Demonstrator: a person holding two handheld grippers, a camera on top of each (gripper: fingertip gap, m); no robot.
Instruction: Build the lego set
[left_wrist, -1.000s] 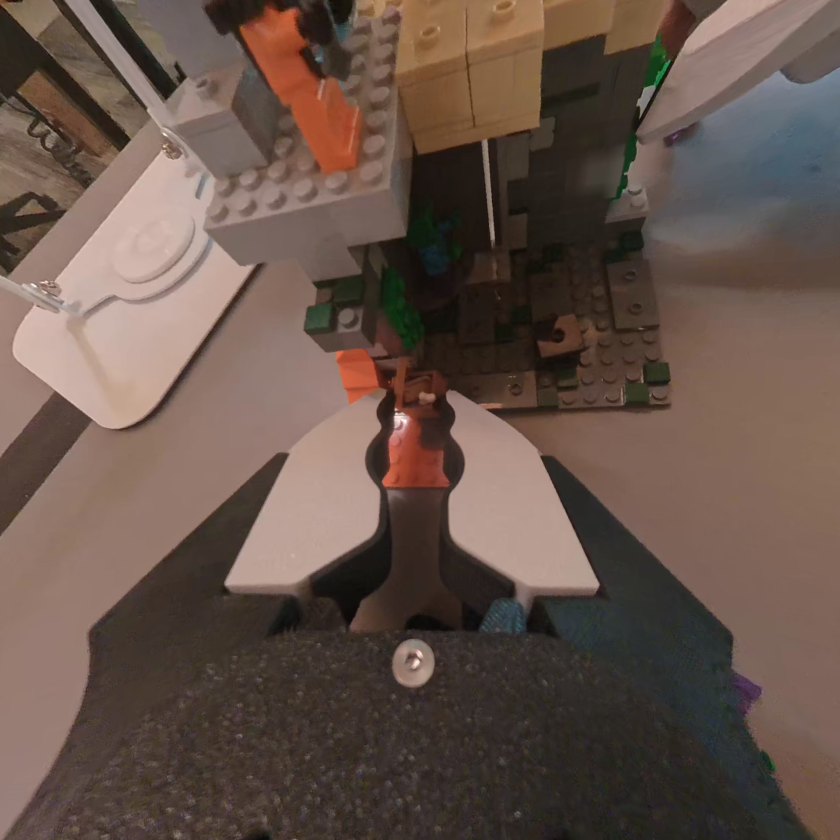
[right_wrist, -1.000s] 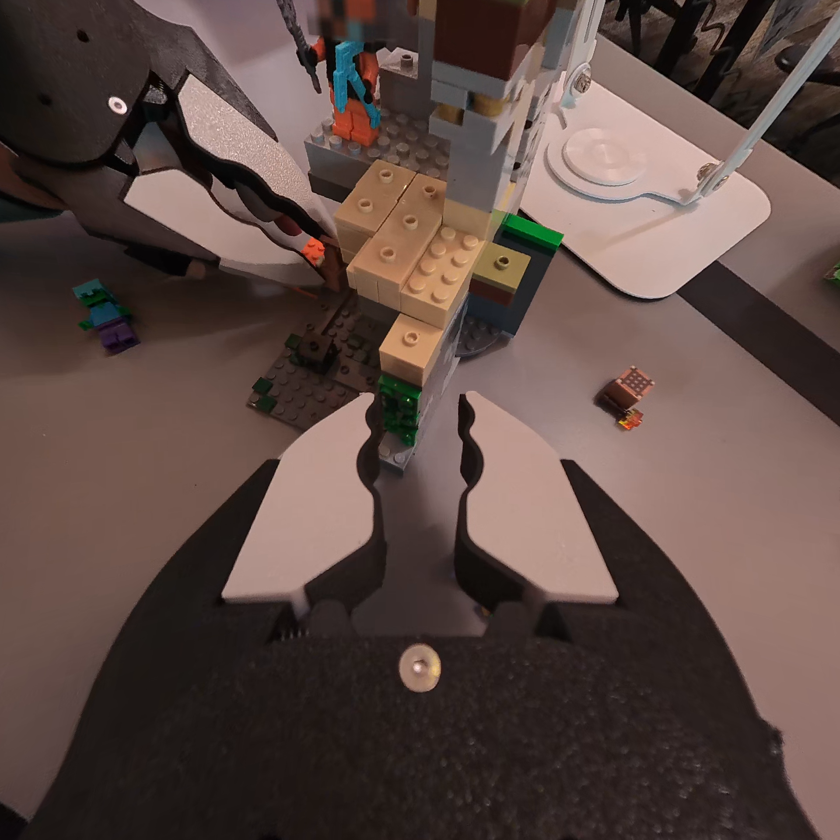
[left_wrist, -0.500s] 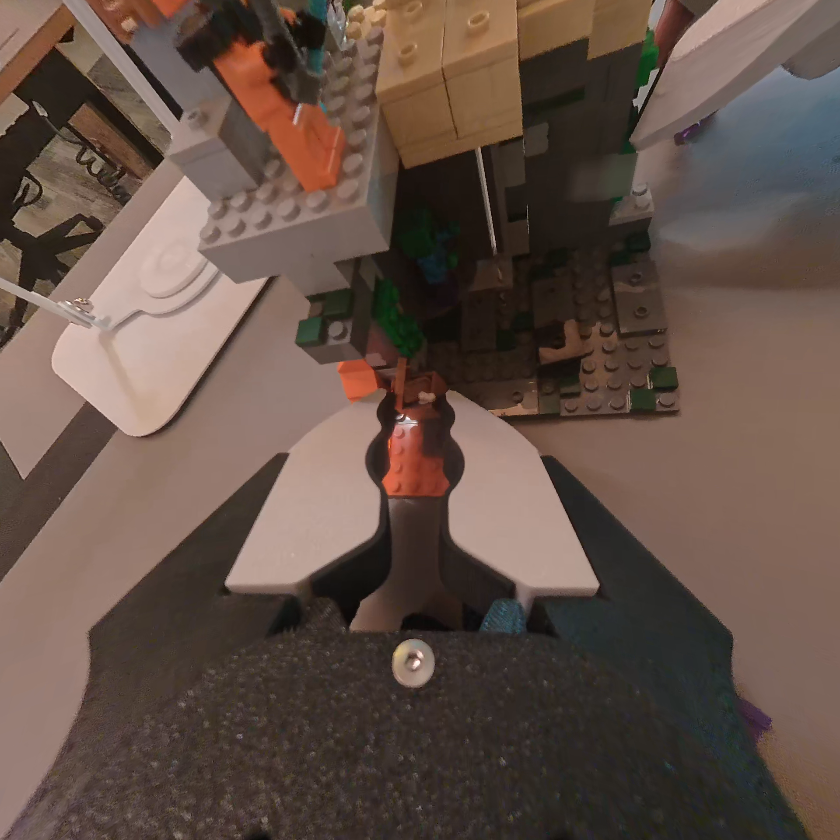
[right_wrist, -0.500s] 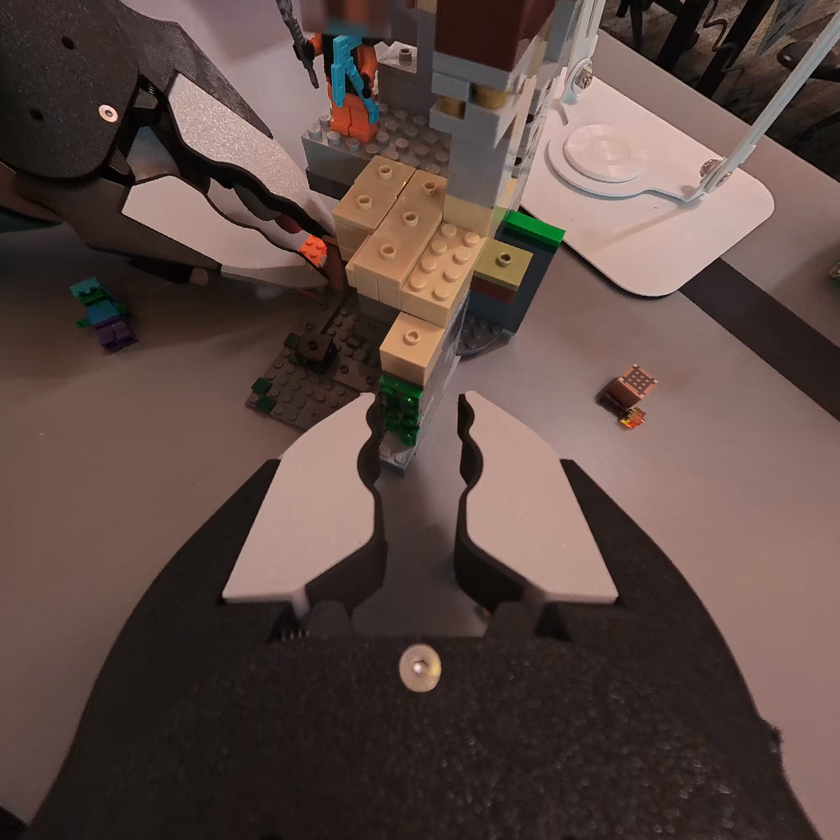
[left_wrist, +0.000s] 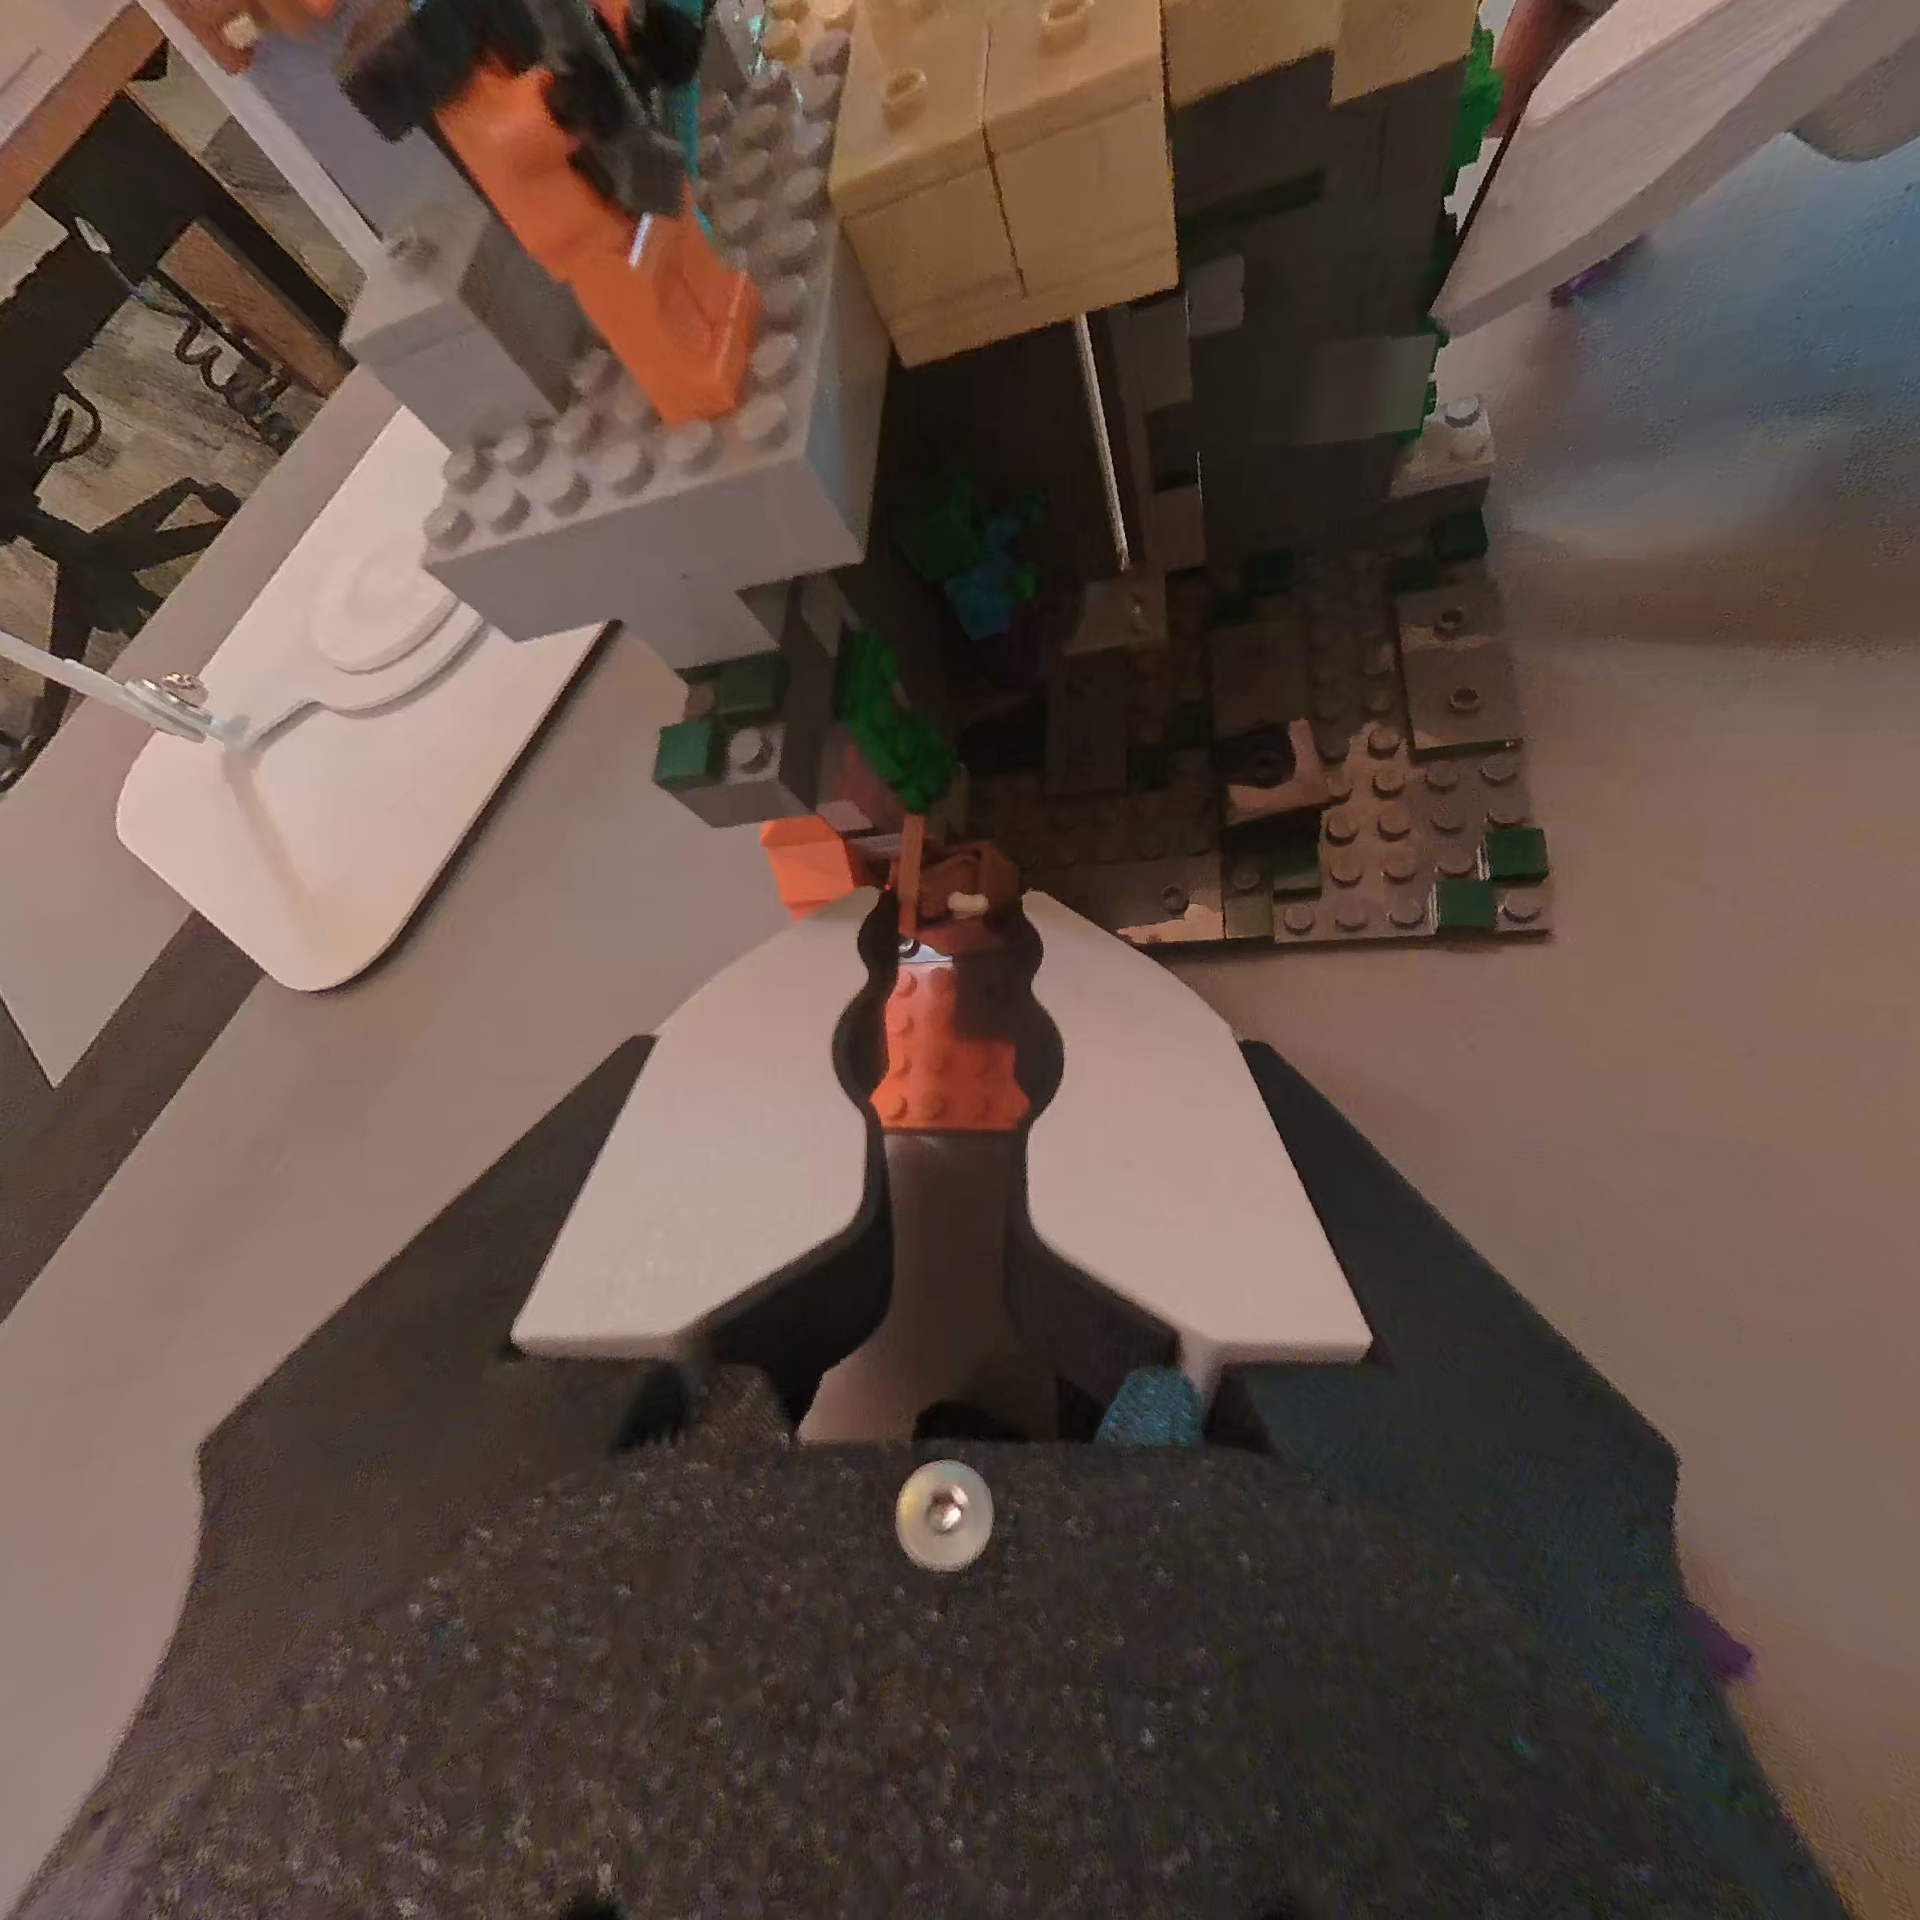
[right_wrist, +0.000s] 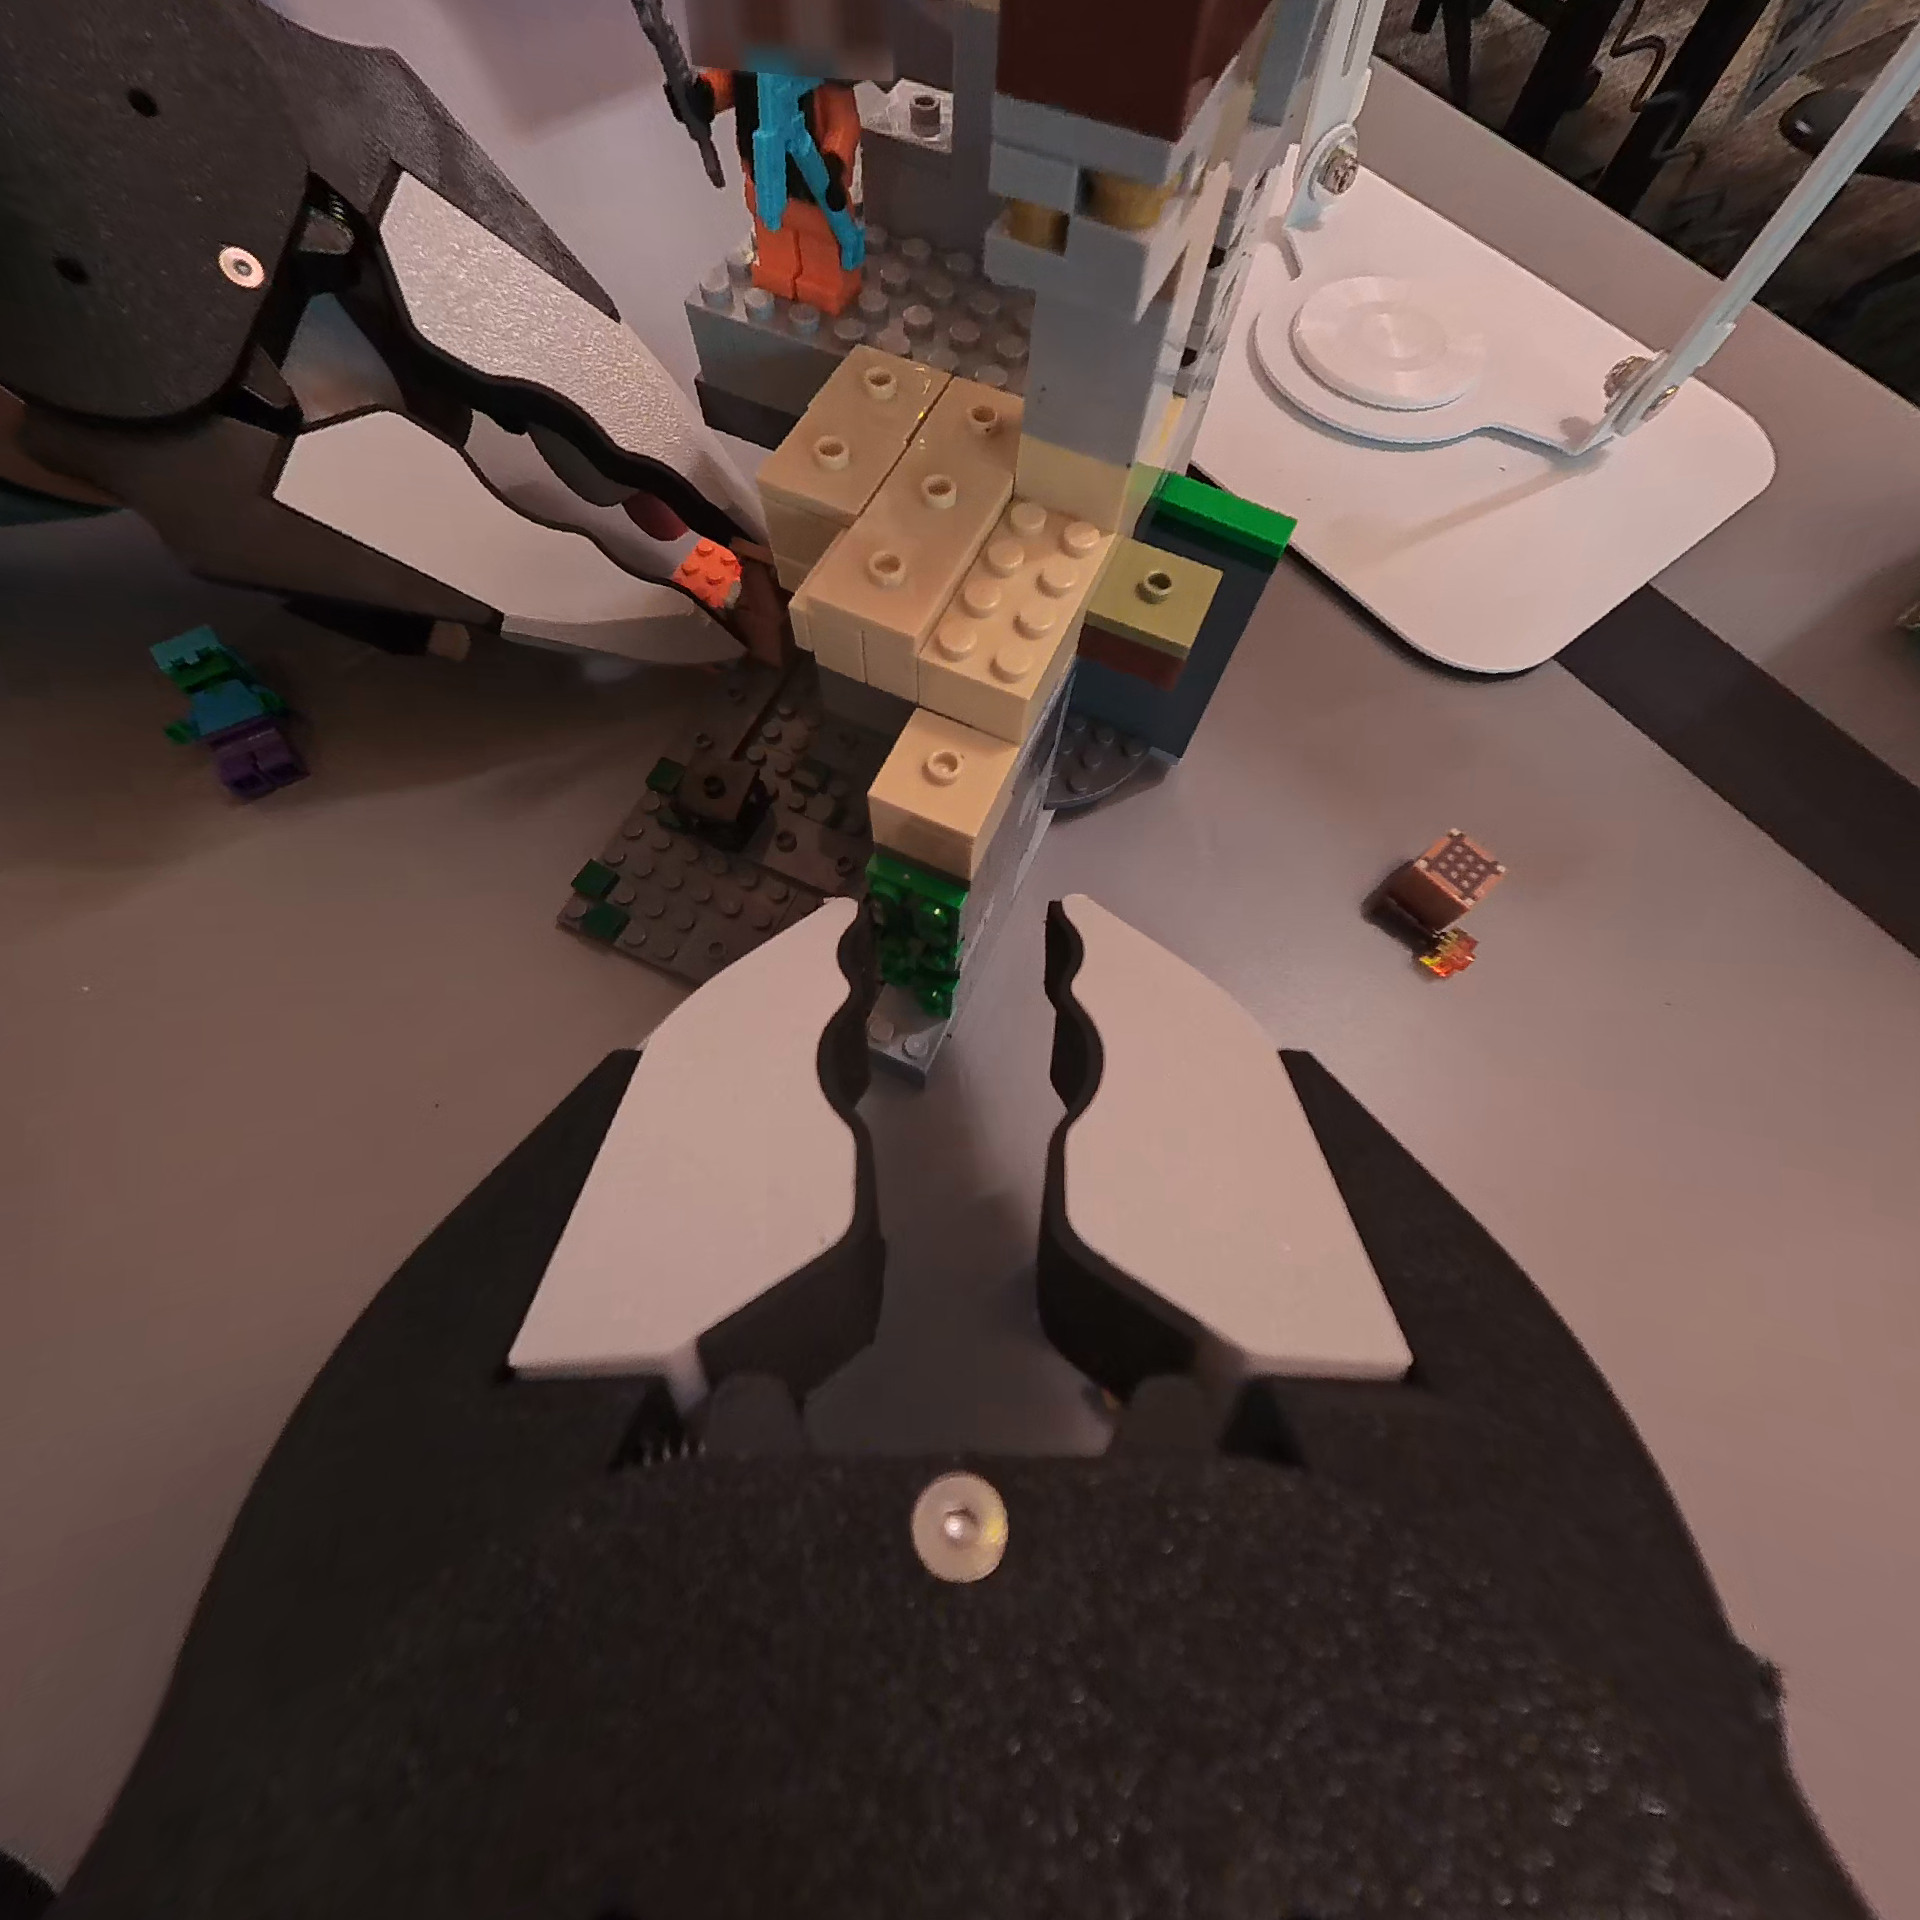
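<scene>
Two grippers working: left gripper (left_wrist: 951, 935) clamping an orange plate assembly (left_wrist: 940, 1070) against the Lego build (right_wrist: 935, 582), right gripper (right_wrist: 951, 935) gaping, jaws apart. Risking toppling the tall tower (right_wrist: 1091, 260) through pushing hard, unbraced.

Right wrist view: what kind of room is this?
Probably an office or workshop, not a playroom: a plain grey tabletop, a white flat-based metal stand on it, and dark chair or table legs on the floor behind.
</scene>
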